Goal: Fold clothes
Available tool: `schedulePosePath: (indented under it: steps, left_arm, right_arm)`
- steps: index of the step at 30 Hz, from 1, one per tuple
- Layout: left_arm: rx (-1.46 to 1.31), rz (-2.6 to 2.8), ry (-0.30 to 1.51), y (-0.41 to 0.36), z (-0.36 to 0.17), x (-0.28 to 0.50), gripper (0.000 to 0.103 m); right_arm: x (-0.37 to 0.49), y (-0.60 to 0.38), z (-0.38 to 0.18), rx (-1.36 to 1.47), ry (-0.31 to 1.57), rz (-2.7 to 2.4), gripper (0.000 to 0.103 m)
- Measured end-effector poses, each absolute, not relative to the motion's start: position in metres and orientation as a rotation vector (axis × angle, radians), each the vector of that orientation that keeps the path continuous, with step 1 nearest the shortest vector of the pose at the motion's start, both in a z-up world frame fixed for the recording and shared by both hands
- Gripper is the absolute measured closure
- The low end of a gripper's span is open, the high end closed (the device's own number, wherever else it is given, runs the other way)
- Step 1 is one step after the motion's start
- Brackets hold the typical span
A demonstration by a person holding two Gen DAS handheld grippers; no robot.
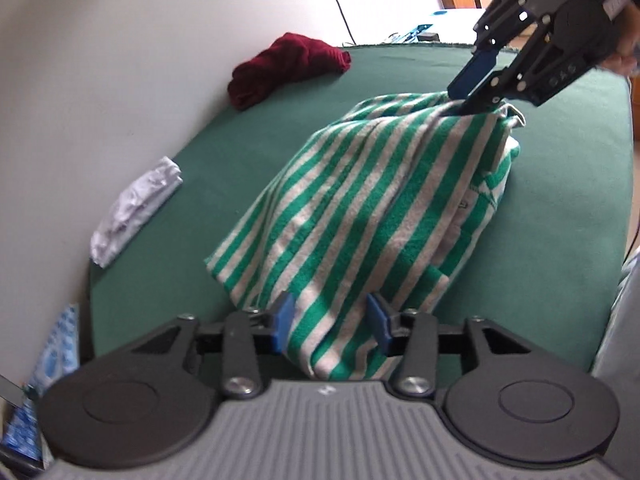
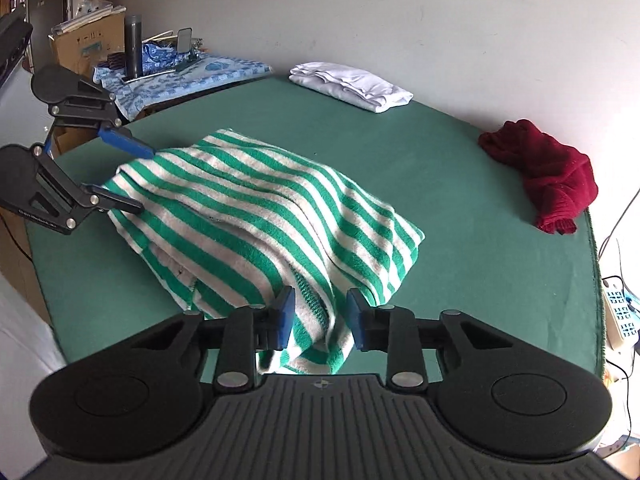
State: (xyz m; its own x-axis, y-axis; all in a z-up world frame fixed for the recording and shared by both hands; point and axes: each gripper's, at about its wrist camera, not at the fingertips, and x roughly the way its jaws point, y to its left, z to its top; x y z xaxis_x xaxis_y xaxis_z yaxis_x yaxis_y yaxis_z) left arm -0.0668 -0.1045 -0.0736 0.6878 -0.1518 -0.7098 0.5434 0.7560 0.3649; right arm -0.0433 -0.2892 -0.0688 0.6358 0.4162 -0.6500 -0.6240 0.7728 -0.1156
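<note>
A green-and-white striped garment [image 1: 360, 200] [image 2: 260, 200] lies partly folded in a thick bundle on the green table [image 1: 240, 152] [image 2: 460, 184]. My left gripper [image 1: 331, 322] [image 2: 132, 176] is shut on one end of it, with bunched cloth filling the gap between the blue pads. At the opposite end, my right gripper [image 2: 320, 318] [image 1: 468, 98] is shut on a thick fold of the same garment. The cloth rises toward each gripper and sags onto the table between them.
A folded white garment [image 1: 136, 212] [image 2: 352, 86] and a crumpled dark red garment [image 1: 288, 64] [image 2: 548, 184] lie along the wall side of the table. A blue patterned cloth [image 2: 192, 76] with a phone stand, and a cardboard box [image 2: 88, 44], sit past the far end.
</note>
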Motion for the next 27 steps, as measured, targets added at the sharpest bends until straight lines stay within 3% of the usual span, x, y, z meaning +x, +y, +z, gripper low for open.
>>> schedulePosePath:
  steps: [3, 5, 7, 16, 27]
  left_arm:
    - [0.544, -0.411, 0.723, -0.097, -0.065, -0.058, 0.080]
    - [0.517, -0.395, 0.725, -0.092, -0.063, -0.054, 0.094]
    - [0.498, -0.379, 0.725, -0.089, -0.062, -0.052, 0.103]
    - [0.466, -0.435, 0.736, -0.080, -0.053, -0.079, 0.103]
    - [0.577, -0.447, 0.693, -0.101, -0.076, -0.069, 0.069]
  right_arm:
    - [-0.039, -0.289, -0.067, -0.301, 0.632, 0.587, 0.087]
    - [-0.039, -0.287, -0.066, -0.290, 0.632, 0.591, 0.101]
    - [-0.039, -0.285, -0.066, -0.282, 0.633, 0.596, 0.102]
    - [-0.067, -0.298, -0.039, -0.268, 0.627, 0.697, 0.102]
    - [-0.054, -0.283, -0.058, -0.273, 0.625, 0.637, 0.099]
